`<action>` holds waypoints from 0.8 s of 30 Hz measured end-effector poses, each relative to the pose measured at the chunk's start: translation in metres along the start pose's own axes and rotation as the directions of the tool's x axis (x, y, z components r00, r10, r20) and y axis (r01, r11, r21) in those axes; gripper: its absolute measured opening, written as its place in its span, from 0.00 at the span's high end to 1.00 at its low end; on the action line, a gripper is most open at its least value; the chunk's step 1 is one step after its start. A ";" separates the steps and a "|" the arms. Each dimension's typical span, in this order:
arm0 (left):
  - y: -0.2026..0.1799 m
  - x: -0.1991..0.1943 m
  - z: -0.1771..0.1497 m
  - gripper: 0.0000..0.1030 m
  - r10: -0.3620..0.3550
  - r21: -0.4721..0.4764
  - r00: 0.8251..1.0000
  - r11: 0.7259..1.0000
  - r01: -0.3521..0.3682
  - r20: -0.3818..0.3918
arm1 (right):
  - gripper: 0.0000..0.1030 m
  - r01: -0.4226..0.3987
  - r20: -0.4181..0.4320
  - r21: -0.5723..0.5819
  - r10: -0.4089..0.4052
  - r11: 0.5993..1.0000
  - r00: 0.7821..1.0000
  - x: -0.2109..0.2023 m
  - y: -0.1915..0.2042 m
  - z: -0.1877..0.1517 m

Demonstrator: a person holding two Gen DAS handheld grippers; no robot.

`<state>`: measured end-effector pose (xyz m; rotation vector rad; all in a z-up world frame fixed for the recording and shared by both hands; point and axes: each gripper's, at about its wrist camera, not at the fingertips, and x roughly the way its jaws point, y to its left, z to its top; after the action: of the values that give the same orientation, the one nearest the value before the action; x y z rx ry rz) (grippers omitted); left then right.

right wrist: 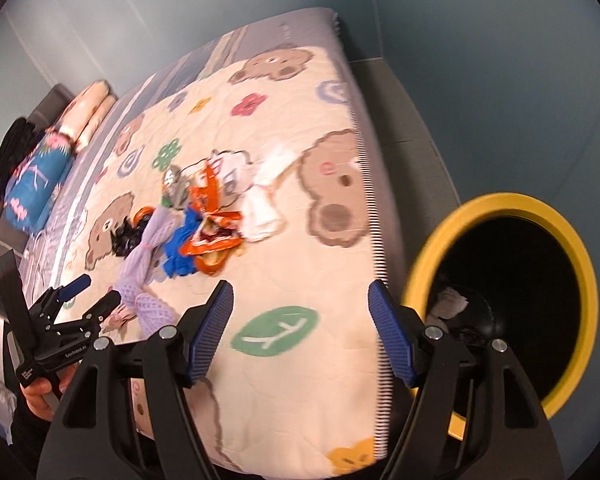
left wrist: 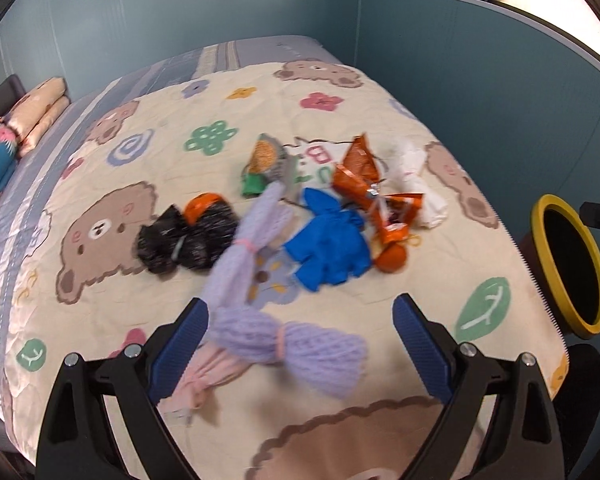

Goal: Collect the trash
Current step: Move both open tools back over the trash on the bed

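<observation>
A heap of trash lies mid-bed: black plastic bags (left wrist: 180, 240), lilac foam netting (left wrist: 252, 236), a blue glove (left wrist: 332, 248), orange wrappers (left wrist: 360, 168), a white bag (left wrist: 416, 176) and a green-orange packet (left wrist: 264, 164). My left gripper (left wrist: 302, 306) is open above the near end of the heap. More lilac netting (left wrist: 300, 344) and a pink piece (left wrist: 208, 376) lie under it, close to its left finger, and the pads press on nothing. My right gripper (right wrist: 300, 289) is open and empty over the bed's edge, beside the yellow-rimmed bin (right wrist: 500, 204). The left gripper (right wrist: 99, 290) shows at the lower left of the right wrist view.
The bed carries a cream bear-print quilt (left wrist: 140, 300). Pillows and a rolled blue blanket (right wrist: 36, 188) sit at its head. The bin (left wrist: 542, 204) stands on the floor by the bed's right side and holds something white and crumpled (right wrist: 452, 300). Blue walls close in behind.
</observation>
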<state>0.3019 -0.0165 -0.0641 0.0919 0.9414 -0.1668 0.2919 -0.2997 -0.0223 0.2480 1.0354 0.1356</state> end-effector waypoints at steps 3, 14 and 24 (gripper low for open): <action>0.023 -0.001 -0.007 0.13 0.025 -0.017 1.000 1.000 -0.025 -0.008 | 0.35 -0.007 -0.020 -0.027 0.007 1.000 1.000 0.013 0.019 0.004; 0.074 0.009 -0.032 0.13 0.075 -0.045 0.996 0.996 -0.077 -0.053 | 0.35 -0.032 -0.125 -0.115 0.017 0.993 0.992 0.070 0.086 0.010; 0.093 0.025 -0.047 0.13 0.063 -0.040 0.994 0.997 -0.066 -0.091 | 0.35 -0.005 -0.151 -0.138 -0.016 0.990 0.988 0.113 0.117 0.038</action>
<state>0.2959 0.0795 -0.1116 0.0903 1.0299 -0.0829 0.3820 -0.1665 -0.0669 0.1100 1.1727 0.2235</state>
